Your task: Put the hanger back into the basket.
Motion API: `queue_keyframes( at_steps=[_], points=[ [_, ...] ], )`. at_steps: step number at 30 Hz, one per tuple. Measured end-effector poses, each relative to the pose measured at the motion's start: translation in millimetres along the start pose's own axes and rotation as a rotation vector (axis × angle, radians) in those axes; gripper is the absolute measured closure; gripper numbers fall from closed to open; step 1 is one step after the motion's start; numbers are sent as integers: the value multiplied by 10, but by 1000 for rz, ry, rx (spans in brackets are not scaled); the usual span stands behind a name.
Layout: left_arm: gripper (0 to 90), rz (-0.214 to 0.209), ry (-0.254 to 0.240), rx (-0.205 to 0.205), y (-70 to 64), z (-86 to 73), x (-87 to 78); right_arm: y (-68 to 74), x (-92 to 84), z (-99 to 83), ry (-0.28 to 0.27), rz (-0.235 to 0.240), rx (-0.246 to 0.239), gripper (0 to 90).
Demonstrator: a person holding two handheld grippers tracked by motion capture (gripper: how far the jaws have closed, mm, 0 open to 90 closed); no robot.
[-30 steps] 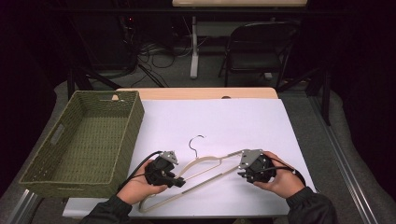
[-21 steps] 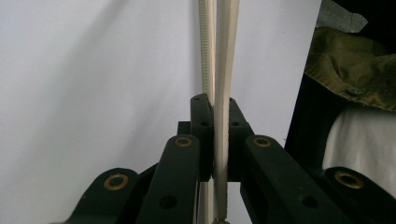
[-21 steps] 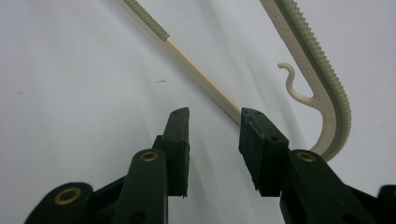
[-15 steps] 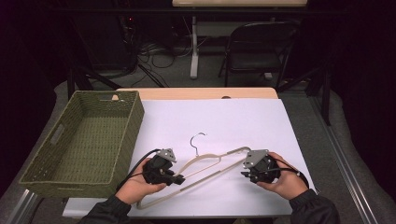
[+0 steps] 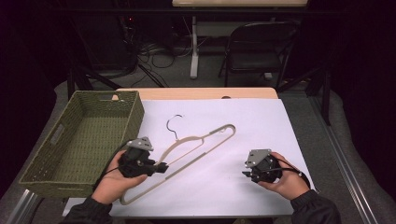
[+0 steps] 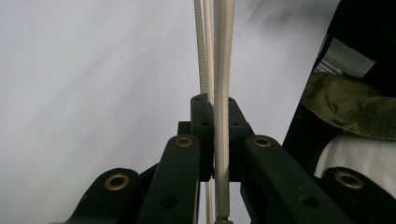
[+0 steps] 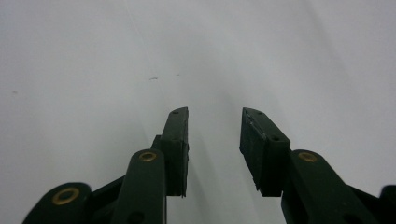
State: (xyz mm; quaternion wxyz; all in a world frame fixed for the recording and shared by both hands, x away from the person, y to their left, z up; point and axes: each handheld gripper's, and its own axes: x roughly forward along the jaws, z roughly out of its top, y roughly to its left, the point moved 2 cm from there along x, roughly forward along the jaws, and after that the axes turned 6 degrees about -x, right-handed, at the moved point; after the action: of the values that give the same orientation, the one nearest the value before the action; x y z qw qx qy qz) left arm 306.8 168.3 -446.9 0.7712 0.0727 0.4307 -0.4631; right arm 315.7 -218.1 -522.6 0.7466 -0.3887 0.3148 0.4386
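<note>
A cream plastic hanger [image 5: 189, 139] with a black wire hook [image 5: 173, 122] slants across the white table top [image 5: 261, 121], its far end raised toward the back. My left gripper [image 5: 161, 167] is shut on the hanger's lower bar near its left end. In the left gripper view, the cream bar [image 6: 223, 70] runs straight up between the closed pads of the left gripper [image 6: 217, 122]. My right gripper [image 5: 244, 173] rests in a hand near the front right, apart from the hanger. It is open with nothing between its jaws, as the right gripper [image 7: 215, 122] shows over bare white surface.
A green woven basket [image 5: 136, 116] stands empty at the table's left side, close to my left hand. Beyond the table's wooden far edge [image 5: 196, 93] are a dark chair [image 5: 261, 46] and cables on the floor. An olive sleeve [image 6: 350, 98] shows at the right of the left gripper view.
My left gripper has risen and carried the hanger up and left. The hanger's right end has swung away from my right gripper, which has drifted slightly toward the right front.
</note>
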Motion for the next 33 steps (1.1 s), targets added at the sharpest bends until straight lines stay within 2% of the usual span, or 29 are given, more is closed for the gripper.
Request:
queue_keyframes(
  at_steps=[3, 7, 8, 9, 10, 11, 12, 13, 14, 15, 16, 19, 22, 23, 25, 26, 27, 30, 33],
  points=[
    [873, 23, -23, -3, 40, 6, -229, -10, -9, -5, 5, -7, -3, 623],
    [873, 57, -42, -10, 124, 5, -523, -22, -14, -22, 11, 7, 8, 622],
    [873, 72, -41, -10, 157, 2, -596, -26, 1, -29, -5, 2, 15, 622],
    [873, 87, -46, -16, 194, -7, -677, -38, -9, -33, 18, 2, 11, 622],
    [873, 95, -46, -15, 223, -12, -726, -43, -1, -41, 16, 2, 17, 622],
    [873, 102, -51, -24, 262, -22, -784, -45, 16, -45, -3, 3, 21, 622],
    [873, 110, -55, -27, 303, -31, -841, -47, 10, -45, 16, 5, 19, 622],
    [873, 120, -58, -28, 347, -41, -894, -44, 19, -46, 14, 14, 20, 621],
    [873, 129, -62, -34, 392, -51, -942, -34, 58, -50, -33, -4, 27, 622],
    [873, 138, -66, -44, 453, -62, -1004, -41, 29, -46, 19, 11, 15, 622],
    [873, 151, -68, -45, 503, -69, -1050, -34, 52, -48, -4, 8, 24, 622],
    [873, 176, -75, -56, 654, -93, -1166, -43, 40, -50, 13, 8, 27, 622],
    [873, 198, -77, -76, 817, -116, -1270, -55, 58, -63, -2, 5, 34, 622],
    [873, 210, -76, -80, 865, -122, -1303, -62, 41, -64, 27, 8, 28, 622],
    [873, 232, -70, -74, 955, -132, -1365, -62, 63, -74, 4, 3, 39, 622],
    [873, 239, -69, -71, 999, -137, -1394, -69, 54, -77, 20, 9, 37, 622],
    [873, 247, -68, -61, 1055, -144, -1428, -70, 70, -83, -2, 6, 43, 622],
    [873, 265, -71, -54, 1189, -161, -1503, -80, 77, -95, -4, 4, 53, 622],
    [873, 277, -61, -52, 1326, -190, -1545, -84, 78, -105, 24, 8, 52, 622]
  ],
)
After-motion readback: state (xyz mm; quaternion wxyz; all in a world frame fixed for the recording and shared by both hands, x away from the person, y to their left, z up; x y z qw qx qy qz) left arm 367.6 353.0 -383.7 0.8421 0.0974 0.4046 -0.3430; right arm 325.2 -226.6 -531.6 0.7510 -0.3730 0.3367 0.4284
